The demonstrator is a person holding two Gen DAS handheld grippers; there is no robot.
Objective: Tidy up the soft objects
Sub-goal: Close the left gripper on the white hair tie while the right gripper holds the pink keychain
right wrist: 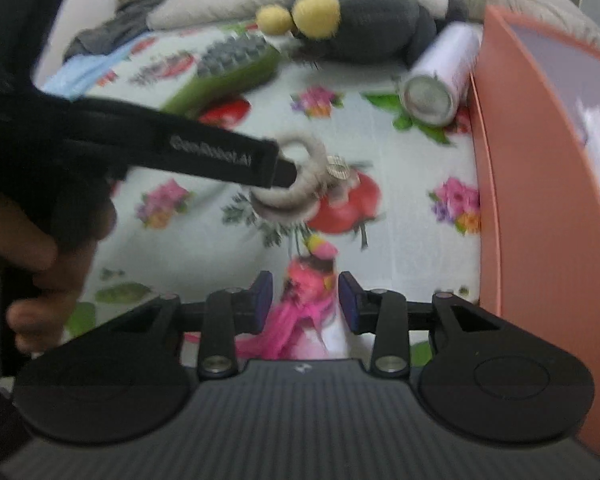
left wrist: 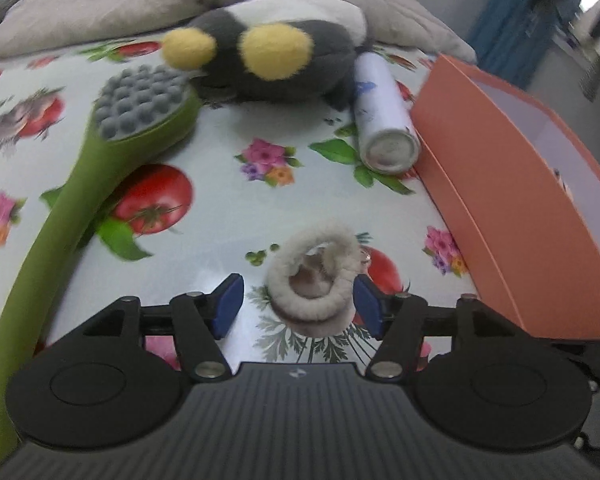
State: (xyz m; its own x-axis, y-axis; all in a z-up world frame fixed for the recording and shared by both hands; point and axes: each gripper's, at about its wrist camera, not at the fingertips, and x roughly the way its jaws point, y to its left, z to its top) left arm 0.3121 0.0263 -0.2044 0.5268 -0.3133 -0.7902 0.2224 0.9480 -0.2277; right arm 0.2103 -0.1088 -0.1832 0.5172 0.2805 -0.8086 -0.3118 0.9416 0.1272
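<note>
A fuzzy beige ring toy [left wrist: 314, 276] lies on the fruit-print tablecloth [left wrist: 228, 184]. My left gripper [left wrist: 298, 304] is open, its blue pads on either side of the ring; the ring sits nearer the right pad. In the right wrist view the left gripper [right wrist: 288, 172] reaches onto the same ring [right wrist: 292, 196]. My right gripper [right wrist: 305, 300] is open around a pink soft toy [right wrist: 308, 300] on the cloth. A grey plush with yellow ears [left wrist: 276, 60] lies at the back.
An orange box [left wrist: 512, 184] stands open along the right side. A white spray can [left wrist: 384, 120] lies beside it. A green long-handled massage brush [left wrist: 100, 160] lies at the left. Grey bedding [left wrist: 112, 4] is heaped behind.
</note>
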